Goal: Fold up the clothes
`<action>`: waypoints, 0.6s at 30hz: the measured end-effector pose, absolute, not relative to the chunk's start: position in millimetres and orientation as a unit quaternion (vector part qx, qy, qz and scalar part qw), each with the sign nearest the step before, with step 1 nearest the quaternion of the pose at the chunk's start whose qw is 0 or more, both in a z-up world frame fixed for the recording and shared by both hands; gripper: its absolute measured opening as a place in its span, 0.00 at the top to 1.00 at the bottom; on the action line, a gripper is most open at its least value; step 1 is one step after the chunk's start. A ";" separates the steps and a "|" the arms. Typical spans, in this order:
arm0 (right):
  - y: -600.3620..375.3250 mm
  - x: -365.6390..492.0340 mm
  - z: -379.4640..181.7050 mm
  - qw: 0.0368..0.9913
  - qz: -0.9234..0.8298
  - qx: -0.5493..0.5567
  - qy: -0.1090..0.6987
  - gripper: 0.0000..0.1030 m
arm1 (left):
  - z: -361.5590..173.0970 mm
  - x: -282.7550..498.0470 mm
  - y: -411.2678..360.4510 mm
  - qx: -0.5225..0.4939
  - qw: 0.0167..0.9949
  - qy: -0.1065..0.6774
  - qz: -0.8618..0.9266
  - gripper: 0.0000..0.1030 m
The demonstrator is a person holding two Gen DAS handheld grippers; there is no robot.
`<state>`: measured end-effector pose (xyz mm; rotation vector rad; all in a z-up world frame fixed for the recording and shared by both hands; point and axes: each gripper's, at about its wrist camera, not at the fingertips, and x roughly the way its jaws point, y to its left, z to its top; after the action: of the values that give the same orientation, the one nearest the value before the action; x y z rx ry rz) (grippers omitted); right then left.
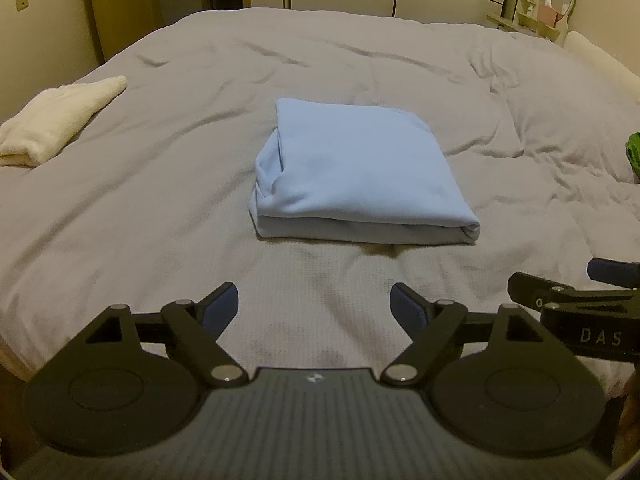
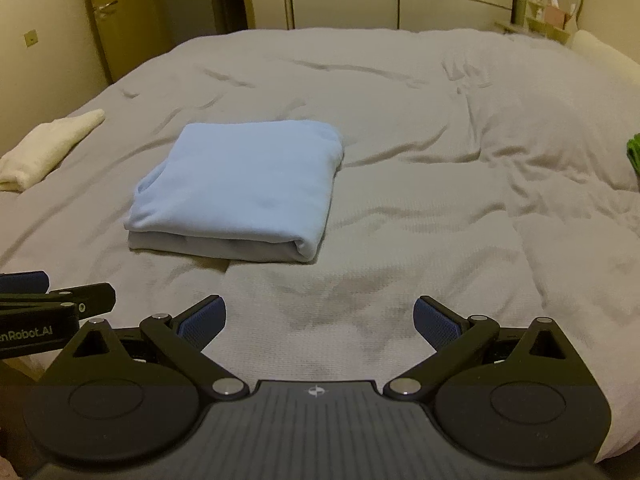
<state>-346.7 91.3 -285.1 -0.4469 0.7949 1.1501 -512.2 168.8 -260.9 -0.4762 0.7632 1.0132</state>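
Pale blue and folded into a thick squarish packet, the garment (image 1: pixel 360 172) lies in the middle of the grey bedcover (image 1: pixel 160 208) (a rumpled one, creased all over). Its rounded fold edge faces the lower part of the frame, running left to right, and the packet is only slightly longer from that edge toward the upper part of the frame; loose layers bunch along its left side. In the right wrist view the same packet (image 2: pixel 240 188) sits left of centre, turned a little so its near right corner points toward the lower right.

Both tools hang over the near edge of the bed, apart from the cloth. Left gripper (image 1: pixel 314 304): jaws spread wide, nothing between them. Right gripper (image 2: pixel 319 318): jaws likewise spread and empty.

At the left edge lies a cream towel (image 1: pixel 56 120), folded. A scrap of green cloth (image 1: pixel 634 152) shows at the right edge.
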 end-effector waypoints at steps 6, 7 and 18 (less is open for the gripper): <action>92.3 -346.2 -285.2 0.739 0.524 -0.206 0.370 0.00 | -262.6 -515.3 169.9 -0.227 0.778 0.351 0.469 0.21; 92.7 -345.9 -285.6 0.738 0.524 -0.207 0.371 0.00 | -263.0 -516.8 170.0 -0.230 0.777 0.351 0.469 0.21; 91.6 -328.9 -300.5 0.702 0.525 -0.167 0.451 0.00 | -263.8 -537.6 170.6 -0.261 0.769 0.340 0.475 0.18</action>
<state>-328.9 91.6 -300.5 -0.3728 1.0036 1.1678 -537.6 170.6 -263.8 -0.5672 0.7384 1.0298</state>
